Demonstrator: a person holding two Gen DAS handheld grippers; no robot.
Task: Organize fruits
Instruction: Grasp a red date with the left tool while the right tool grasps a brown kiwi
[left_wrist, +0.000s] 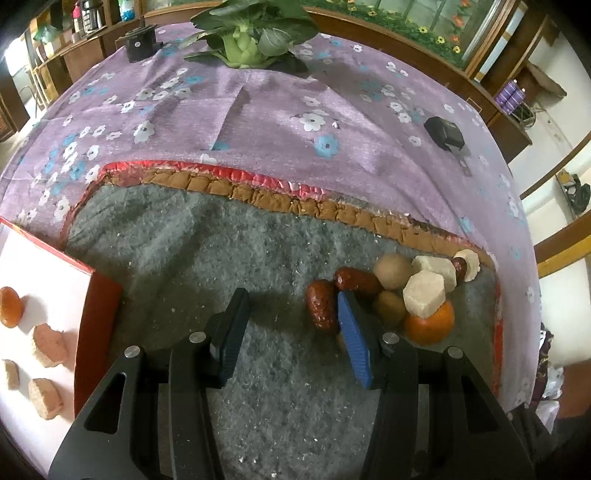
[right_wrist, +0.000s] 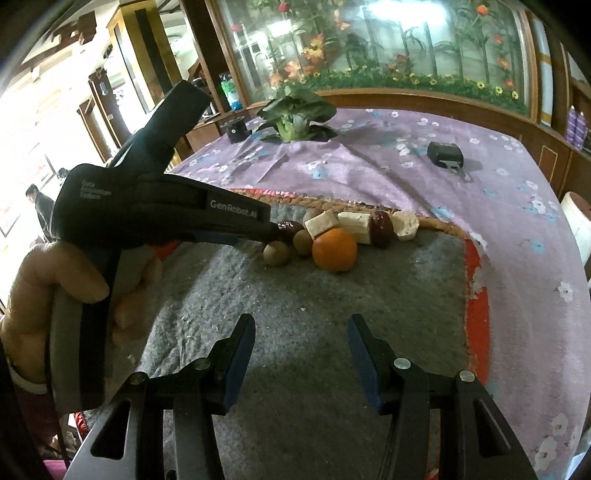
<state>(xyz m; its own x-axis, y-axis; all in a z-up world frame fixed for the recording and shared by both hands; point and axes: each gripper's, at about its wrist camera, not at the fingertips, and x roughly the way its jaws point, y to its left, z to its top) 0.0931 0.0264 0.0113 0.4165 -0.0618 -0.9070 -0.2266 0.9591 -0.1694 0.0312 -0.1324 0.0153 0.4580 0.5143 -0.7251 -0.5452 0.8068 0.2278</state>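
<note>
A pile of fruit lies at the far right of the grey mat (left_wrist: 221, 258): an orange (left_wrist: 430, 323), red dates (left_wrist: 321, 306), brown round fruits (left_wrist: 393, 271) and pale chunks (left_wrist: 424, 293). My left gripper (left_wrist: 291, 306) is open, low over the mat, with its right finger beside the nearest date. In the right wrist view the same orange (right_wrist: 334, 249) and pile sit ahead, with the left gripper's body (right_wrist: 159, 206) reaching to them. My right gripper (right_wrist: 301, 332) is open and empty above the mat (right_wrist: 295, 302).
A white tray with a red rim (left_wrist: 98, 295) at the left holds an orange fruit (left_wrist: 11, 306) and pink chunks (left_wrist: 48, 345). On the purple flowered cloth (left_wrist: 295, 118) lie a leafy green vegetable (left_wrist: 247, 33) and two black objects (left_wrist: 445, 131).
</note>
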